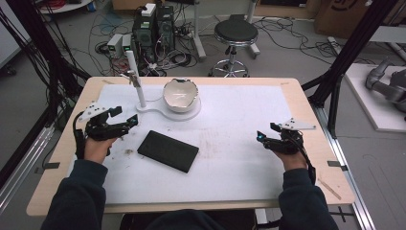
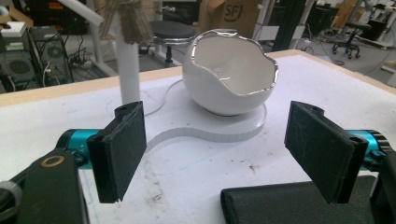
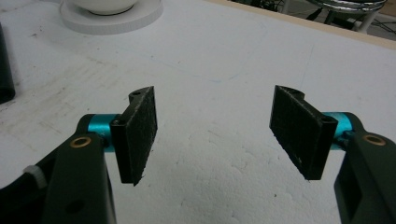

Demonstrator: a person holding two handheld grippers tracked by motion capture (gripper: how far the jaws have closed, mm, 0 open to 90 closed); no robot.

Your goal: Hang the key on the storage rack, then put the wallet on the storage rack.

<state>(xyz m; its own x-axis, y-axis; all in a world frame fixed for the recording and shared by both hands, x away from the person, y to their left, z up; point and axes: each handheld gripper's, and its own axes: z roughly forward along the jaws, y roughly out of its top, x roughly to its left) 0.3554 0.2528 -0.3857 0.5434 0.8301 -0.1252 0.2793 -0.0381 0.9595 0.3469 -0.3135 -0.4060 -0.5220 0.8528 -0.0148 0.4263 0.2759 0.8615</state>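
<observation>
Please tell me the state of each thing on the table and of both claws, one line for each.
Left claw: open, holds nothing.
Right claw: open, holds nothing.
White bowl: upright on the white base, looks empty, jagged rim.
White post: stands upright on the base.
Black case: lies flat, closed.

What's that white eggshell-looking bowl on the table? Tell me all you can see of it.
The bowl is glossy white, probably ceramic, shaped like a cracked eggshell with a jagged, silver-edged rim. It looks empty and stands upright on the round end of a flat white base, beside a white post, toward the table's far side. Neither gripper touches it.
</observation>
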